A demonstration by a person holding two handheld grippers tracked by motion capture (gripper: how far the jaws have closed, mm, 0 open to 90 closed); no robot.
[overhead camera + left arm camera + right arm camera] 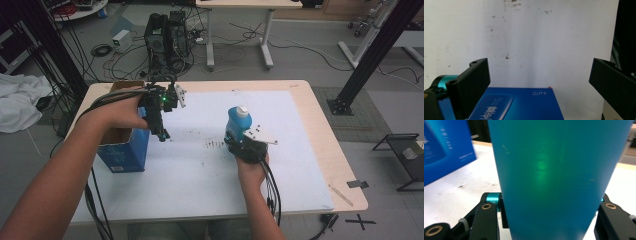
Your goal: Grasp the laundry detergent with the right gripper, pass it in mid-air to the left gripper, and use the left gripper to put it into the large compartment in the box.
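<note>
A blue bottle (236,125) with a white cap stands upright near the middle of the white mat (200,165). My right gripper (241,141) is shut on its lower body from the near side. In the right gripper view the bottle (554,170) sits between the jaws of that gripper (549,203). My left gripper (162,131) hangs above the mat, pointing down, just right of a blue box (122,147). In the left gripper view, the jaws of that gripper (539,68) stand wide open with nothing between them, and the box (519,105) lies below them.
The blue box has an open cardboard top (122,89) at the table's left side and shows again at the upper left of the right gripper view (444,145). Dark specks (215,144) mark the mat. Beyond the table's far edge stand a computer case (167,37) and cables.
</note>
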